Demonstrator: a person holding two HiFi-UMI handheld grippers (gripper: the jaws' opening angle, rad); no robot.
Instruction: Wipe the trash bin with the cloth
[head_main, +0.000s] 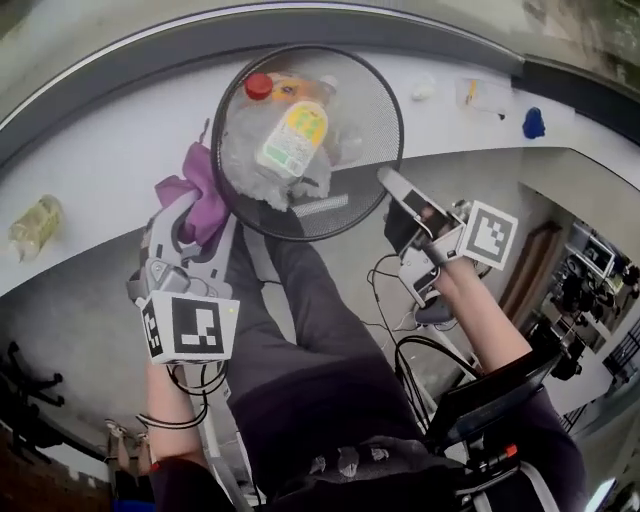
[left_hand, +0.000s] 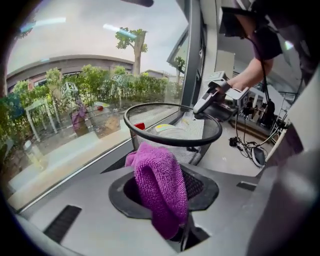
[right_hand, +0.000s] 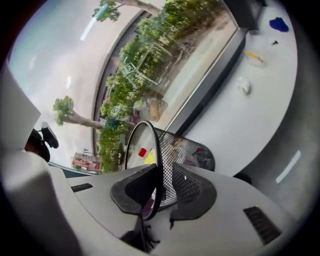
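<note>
Grips a purple cloth (head_main: 205, 190) in the left claw (head_main: 195, 230), jaws drawn narrow and pressed on its folds, loose end hanging over them. Holds the cloth right at the left outer wall of the mesh bin (head_main: 330, 207). Clamps the right claw (head_main: 400, 200) on the bin's right rim, one jaw inside the mesh, one outside, nearly closed. Keeps the bin over the worktop's (head_main: 100, 170) near edge, a bottle (head_main: 295, 135) and wrappers inside.
</note>
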